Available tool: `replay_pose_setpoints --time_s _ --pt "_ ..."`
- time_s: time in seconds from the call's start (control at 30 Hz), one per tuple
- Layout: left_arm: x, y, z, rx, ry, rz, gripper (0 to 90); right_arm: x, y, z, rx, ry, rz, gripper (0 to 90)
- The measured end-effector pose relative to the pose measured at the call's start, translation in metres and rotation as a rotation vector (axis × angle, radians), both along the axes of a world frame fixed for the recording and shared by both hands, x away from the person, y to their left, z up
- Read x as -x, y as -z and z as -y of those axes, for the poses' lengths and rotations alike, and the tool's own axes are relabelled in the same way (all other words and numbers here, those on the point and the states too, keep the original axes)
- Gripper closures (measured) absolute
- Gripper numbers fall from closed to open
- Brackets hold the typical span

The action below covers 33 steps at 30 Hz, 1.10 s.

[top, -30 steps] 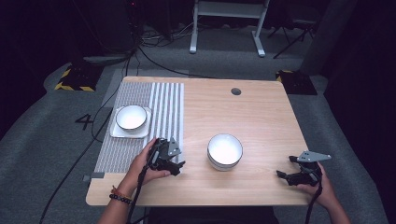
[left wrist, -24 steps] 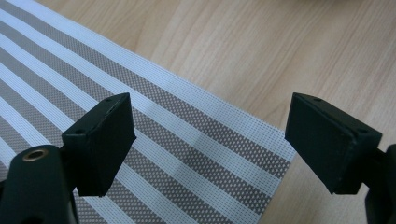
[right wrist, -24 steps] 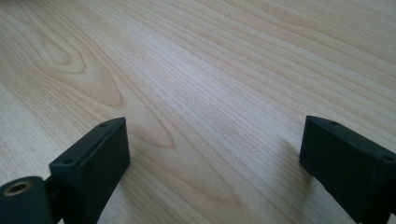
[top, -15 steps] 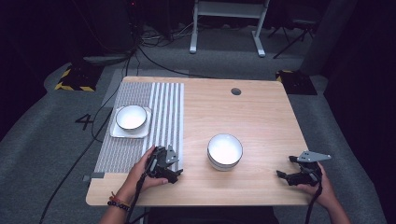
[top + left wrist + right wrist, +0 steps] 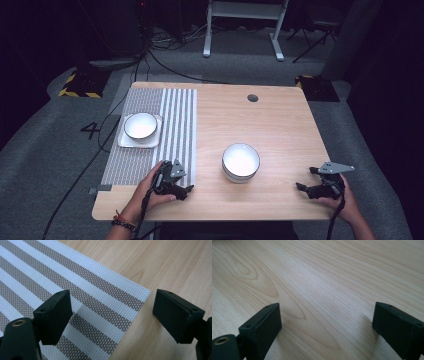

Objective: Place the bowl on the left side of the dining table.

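At the near edge of the bench (image 5: 280, 130), the left hand-held gripper (image 5: 181, 186) rests low over the near right corner of the striped placemat (image 5: 165, 125). In the left gripper view its jaws stand wide apart with nothing between them, one over the woven stripes and the other over bare wood, so that the placemat corner (image 5: 146, 292) lies just ahead of the gap. Toward the near right corner of the bench, the right hand-held gripper (image 5: 306, 189) sits on bare wood, well apart from any object; its jaws are likewise apart and empty.

Judging by this, the step in hand looks like a reach for the placemat corner, not yet a grasp. The next move would call for lowering one jaw to slip under the thin edge while the other presses from above, then closing gently; the flat weave gives little to catch.

Farther in, a white bowl (image 5: 241, 161) stands on bare wood right of the placemat. Beyond, near the placemat's far left part, a second white bowl (image 5: 140, 125) sits on a square plate (image 5: 125, 142).
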<state>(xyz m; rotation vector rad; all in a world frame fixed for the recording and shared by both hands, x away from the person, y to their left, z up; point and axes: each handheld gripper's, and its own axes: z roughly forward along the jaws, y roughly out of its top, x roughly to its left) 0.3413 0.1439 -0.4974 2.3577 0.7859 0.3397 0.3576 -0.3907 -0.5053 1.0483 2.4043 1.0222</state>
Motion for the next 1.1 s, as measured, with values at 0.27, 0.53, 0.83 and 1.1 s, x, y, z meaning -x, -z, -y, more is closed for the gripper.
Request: replay_pose_setpoints --time_s 0.27,0.53,0.83,1.1 --pt "0.006 0.007 -0.014 0.080 -0.036 -0.001 15.5 0.000 0.000 0.000 0.000 -0.001 0.000 8.8" --pt "0.007 0.007 -0.016 0.080 -0.037 -0.002 15.4 0.000 0.000 0.000 -0.001 -0.003 -0.001 9.0" --pt "0.007 0.007 -0.015 0.083 -0.038 -0.004 15.4 0.000 0.000 0.000 -0.004 -0.001 0.001 9.5" --pt "0.007 0.007 -0.015 0.083 -0.038 -0.005 15.4 0.000 0.000 0.000 -0.004 -0.001 0.001 9.5"
